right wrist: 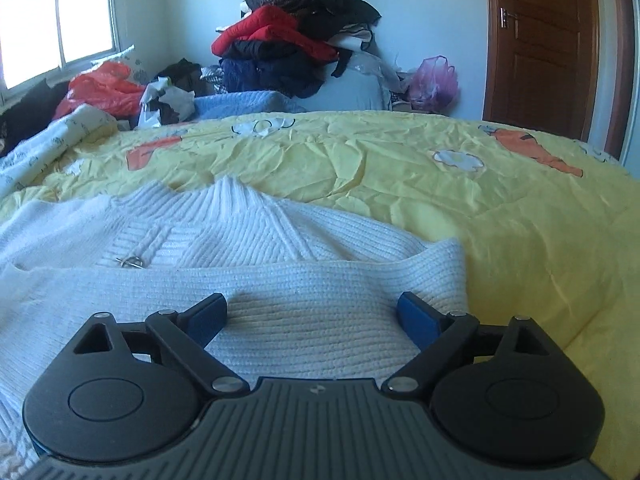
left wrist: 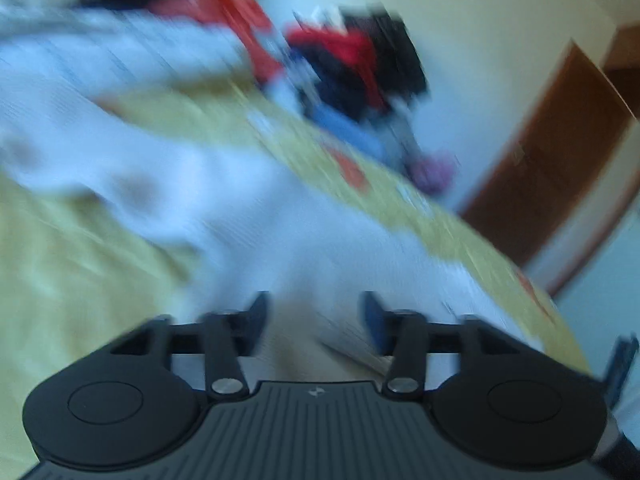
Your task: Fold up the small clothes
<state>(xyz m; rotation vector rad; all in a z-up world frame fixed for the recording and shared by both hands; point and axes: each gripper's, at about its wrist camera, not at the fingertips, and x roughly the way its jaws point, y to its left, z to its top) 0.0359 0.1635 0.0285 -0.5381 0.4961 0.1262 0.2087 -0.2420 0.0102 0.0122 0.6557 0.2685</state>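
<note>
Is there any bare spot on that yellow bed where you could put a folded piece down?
Yes: the yellow quilt lies bare to the right of the white knit sweater and beyond it, up to the clothes pile. It is crowded at the far left, around the orange bag.

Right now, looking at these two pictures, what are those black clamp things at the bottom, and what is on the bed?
No robot here: a person holds a two-finger clamp in each hand, each with a camera looking along its fingers. The sharp picture is from the right gripper; the blurred one is from the left gripper. Both have their jaws open and hold nothing. Under them lies a white knitted sweater, spread on a yellow bedspread printed with carrots and flowers. Behind the bed is a pile of dark and red clothes, a pink bag and a brown door. The sweater's near edge looks folded over.
</note>
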